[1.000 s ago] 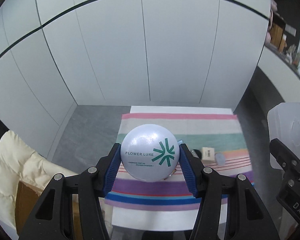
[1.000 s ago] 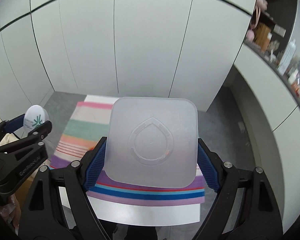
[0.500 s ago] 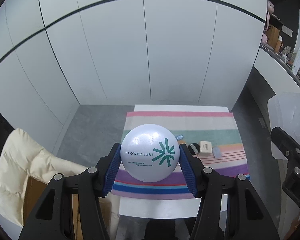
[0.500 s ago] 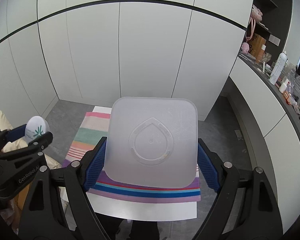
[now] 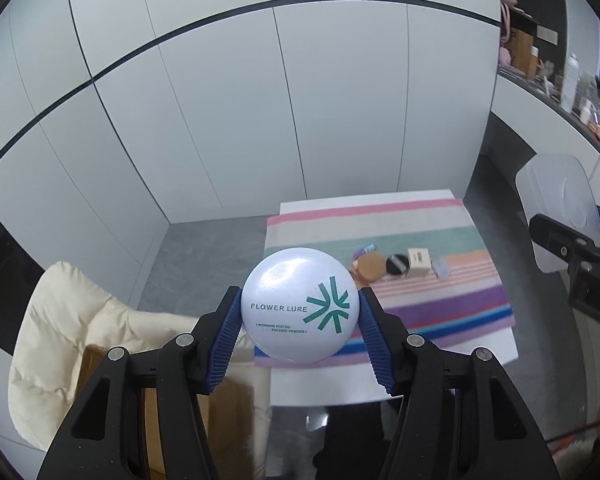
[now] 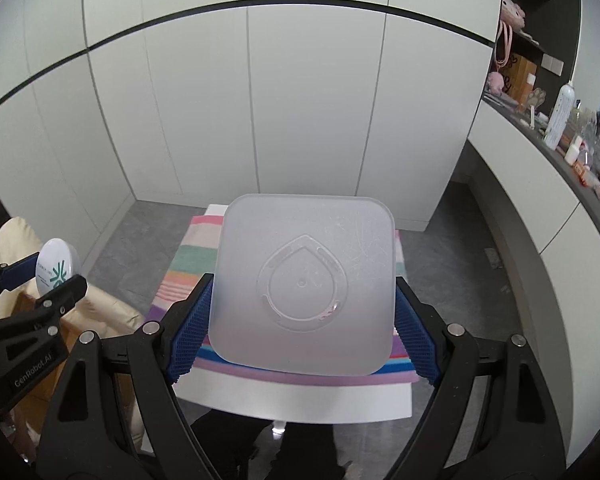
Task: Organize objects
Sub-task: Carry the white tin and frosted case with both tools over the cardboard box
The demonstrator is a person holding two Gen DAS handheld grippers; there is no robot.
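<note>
On the left, the left gripper [image 5: 300,326] pinches a round pressed powder compact [image 5: 300,305] by its two opposite edges, high in the air above the near edge of the table [image 5: 396,380]. I think this compact is light and stiff, but its glossy domed shell looks slippery, so the blue pads [image 5: 225,338] should stay on the widest part of the rim, where they are now. It is pale lilac-white, with "FLOWER LURE" and a green star-like mark printed on the lid.

Further to the right, the right gripper [image 6: 302,318] is spread wide and clamps a square plastic container [image 6: 305,292] on its two side walls, also in the air over the striped cloth [image 6: 190,258]. It seems light and a little flexible, and a strong squeeze could bend it. It is frosted and half transparent, with rounded corners and a drop-shaped relief in the middle of the face toward the camera.
</note>
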